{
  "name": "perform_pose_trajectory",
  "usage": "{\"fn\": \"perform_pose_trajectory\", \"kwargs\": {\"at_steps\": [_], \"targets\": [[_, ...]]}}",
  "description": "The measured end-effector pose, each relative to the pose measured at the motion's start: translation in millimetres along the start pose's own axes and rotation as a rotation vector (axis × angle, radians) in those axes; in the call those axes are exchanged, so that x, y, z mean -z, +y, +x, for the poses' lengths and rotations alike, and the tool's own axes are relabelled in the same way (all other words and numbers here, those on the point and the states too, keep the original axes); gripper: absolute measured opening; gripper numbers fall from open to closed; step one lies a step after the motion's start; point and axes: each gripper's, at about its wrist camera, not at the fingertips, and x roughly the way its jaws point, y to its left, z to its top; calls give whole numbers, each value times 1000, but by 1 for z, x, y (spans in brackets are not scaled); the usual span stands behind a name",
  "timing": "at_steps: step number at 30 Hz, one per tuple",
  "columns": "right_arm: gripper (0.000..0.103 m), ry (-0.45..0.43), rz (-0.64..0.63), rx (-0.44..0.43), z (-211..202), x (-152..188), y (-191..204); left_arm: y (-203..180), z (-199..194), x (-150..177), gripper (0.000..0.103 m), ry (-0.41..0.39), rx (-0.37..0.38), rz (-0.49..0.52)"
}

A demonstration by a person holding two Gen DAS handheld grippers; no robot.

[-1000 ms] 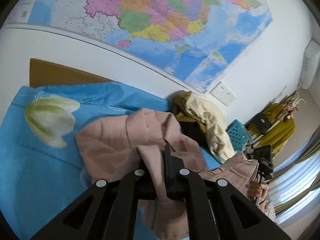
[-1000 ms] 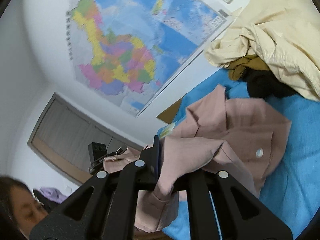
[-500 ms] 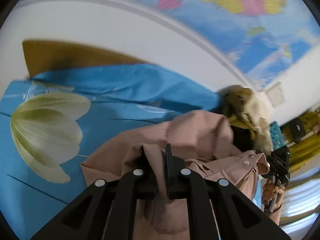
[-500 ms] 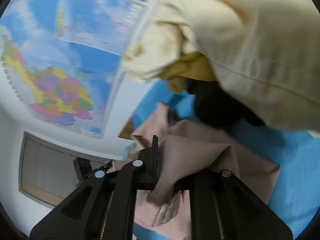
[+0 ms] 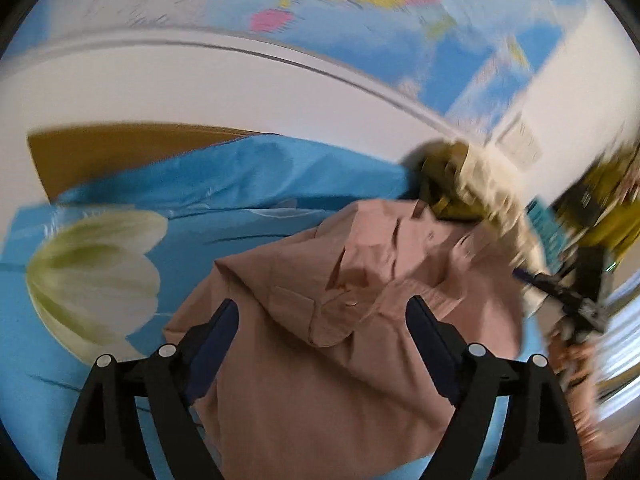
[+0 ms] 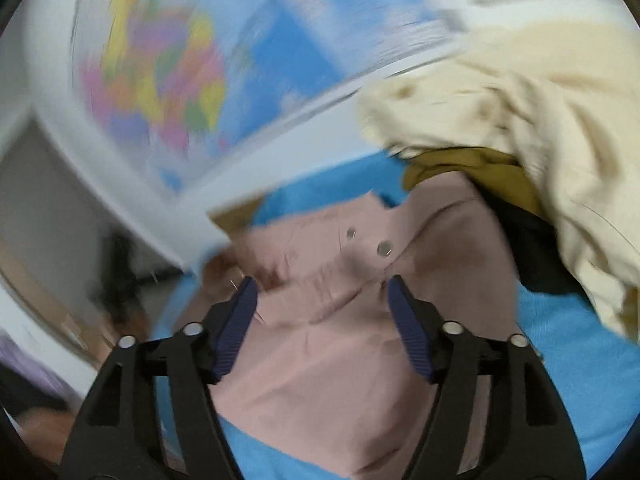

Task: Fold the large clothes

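Observation:
A dusty-pink button-up garment (image 5: pixel 344 280) lies folded over on the blue bedsheet (image 5: pixel 224 184). It also shows in the right wrist view (image 6: pixel 340 340), with two metal snaps showing. My left gripper (image 5: pixel 322 312) is open and empty just above the garment's left part. My right gripper (image 6: pixel 320 294) is open and empty above the garment's right part. The right gripper also shows at the right edge of the left wrist view (image 5: pixel 576 296), blurred.
A pile of cream, mustard and black clothes (image 6: pixel 520 128) lies on the bed right behind the pink garment; it also shows in the left wrist view (image 5: pixel 460 192). A wall with a map (image 5: pixel 360 12) stands behind the bed. A white flower print (image 5: pixel 92 276) marks the sheet's left.
Both grippers were shut on the pink garment and holding it up; both have now opened and let it drop onto the sheet. Both views have tilted down toward the bed.

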Motion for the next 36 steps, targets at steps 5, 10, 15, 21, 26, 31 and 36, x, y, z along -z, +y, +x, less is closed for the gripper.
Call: {"fn": "perform_pose_trajectory", "kwargs": {"at_steps": [5,10,15,21,26,31,36], "targets": [[77,160,-186,117,81,5,42,-25,43,-6,70,73,-177,98],[51,193,-221,253,123,2,41,-12,68,-17,45,130,-214,23],[4,156,-202,215,122,-11,34,1,43,-30,49,38,-122,-62],[3,-1,-148,181,99,-49,31,-1,6,-28,82,-85,-57,-38],[3,102,-146,231,146,-48,27,-14,31,-17,87,-23,-219,103],[1,133,-115,234,164,-45,17,-19,62,-1,87,101,-286,245],[8,127,-131,223,146,-39,19,-2,79,-20,63,157,-346,173]]}}
